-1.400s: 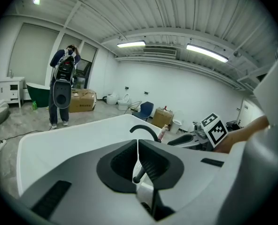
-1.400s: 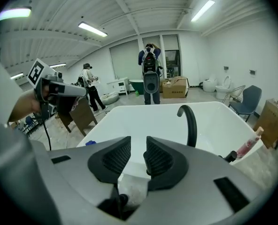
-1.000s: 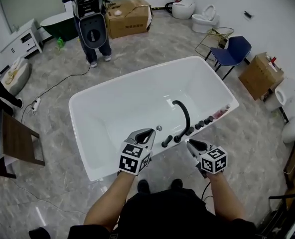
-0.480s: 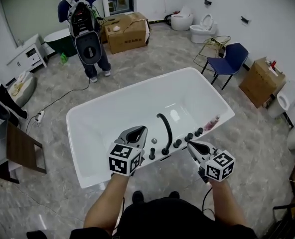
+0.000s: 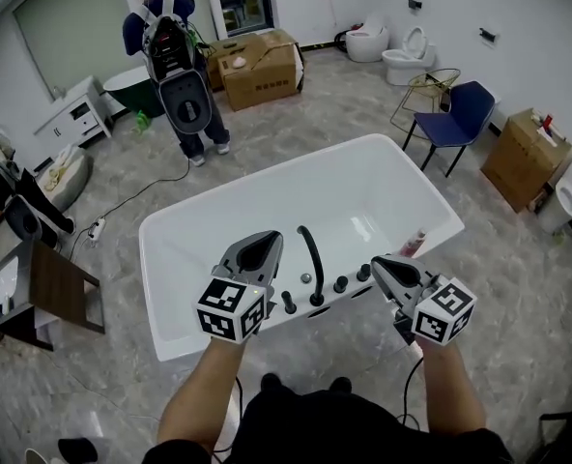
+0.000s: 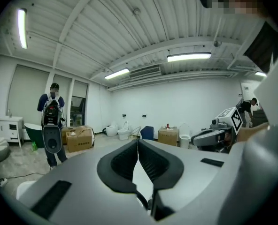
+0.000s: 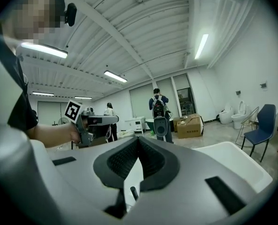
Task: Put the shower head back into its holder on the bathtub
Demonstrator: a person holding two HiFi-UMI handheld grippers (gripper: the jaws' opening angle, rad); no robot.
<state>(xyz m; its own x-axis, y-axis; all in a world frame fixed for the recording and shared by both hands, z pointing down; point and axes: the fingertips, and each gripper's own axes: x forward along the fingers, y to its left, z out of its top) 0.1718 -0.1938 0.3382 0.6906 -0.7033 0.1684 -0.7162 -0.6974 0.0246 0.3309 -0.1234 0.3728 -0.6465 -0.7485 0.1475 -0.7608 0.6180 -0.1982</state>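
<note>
While you hold both above the bathtub [image 5: 218, 225] rim, the jaws of your left gripper [image 5: 259, 247] sit clenched and those of your right gripper [image 5: 387, 267] have just clenched, both empty; the shower head [image 5: 288, 302] stands upright on the rim below, between them.

Grey tile floor [image 5: 305, 114] w/ white bathtub [image 5: 257, 220] ctr; blue chair [image 5: 457, 112], cardboard box [image 5: 262, 66] beyond.

Head view looks down on bathtub [image 5: 218, 230]; gripper views look level.
</note>
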